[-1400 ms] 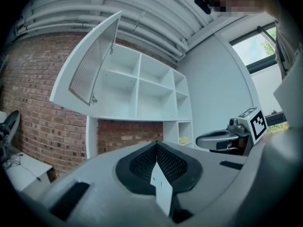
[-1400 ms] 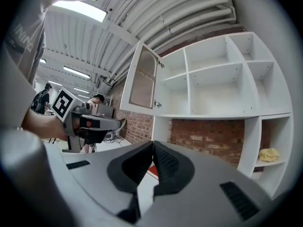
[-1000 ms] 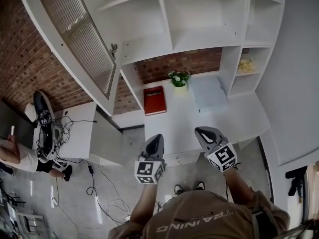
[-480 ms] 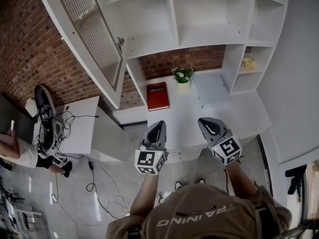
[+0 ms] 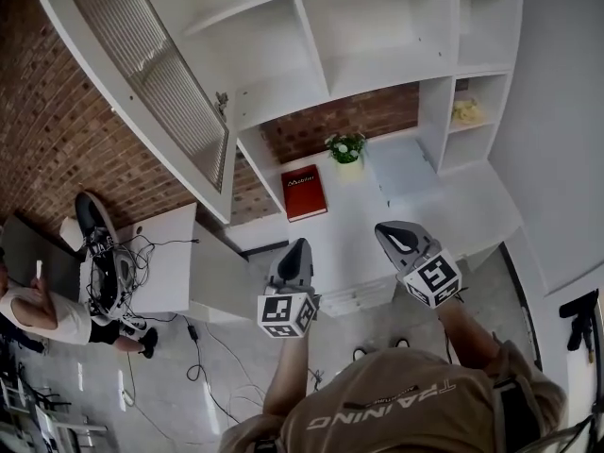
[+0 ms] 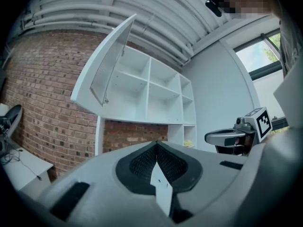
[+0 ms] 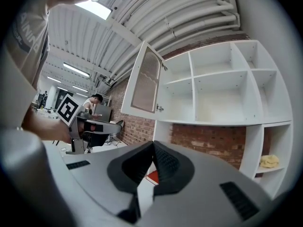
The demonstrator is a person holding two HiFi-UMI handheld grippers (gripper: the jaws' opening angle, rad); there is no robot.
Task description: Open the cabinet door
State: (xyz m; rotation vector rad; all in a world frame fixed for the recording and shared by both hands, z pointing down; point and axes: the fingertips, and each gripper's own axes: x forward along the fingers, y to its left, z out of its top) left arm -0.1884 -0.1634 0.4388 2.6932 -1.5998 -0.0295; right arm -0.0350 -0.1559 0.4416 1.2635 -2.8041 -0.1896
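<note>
cabinet door [image 5: 151,74] already swung out, above the counter's [image 5: 444,217] left edge, up-left of both hands | left gripper [image 5: 296,250] nearer, fingers pressed together, empty | right gripper [image 5: 398,235] fingers closed too, empty

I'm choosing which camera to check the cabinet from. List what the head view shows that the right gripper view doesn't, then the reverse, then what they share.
Only the head view: the potted plant on the white desk, and the tangle of cables at the left.
Only the right gripper view: the ceiling pipes and the strip lights.
Both: the cabinet door standing open, the white shelves, the brick wall and the left gripper.
</note>
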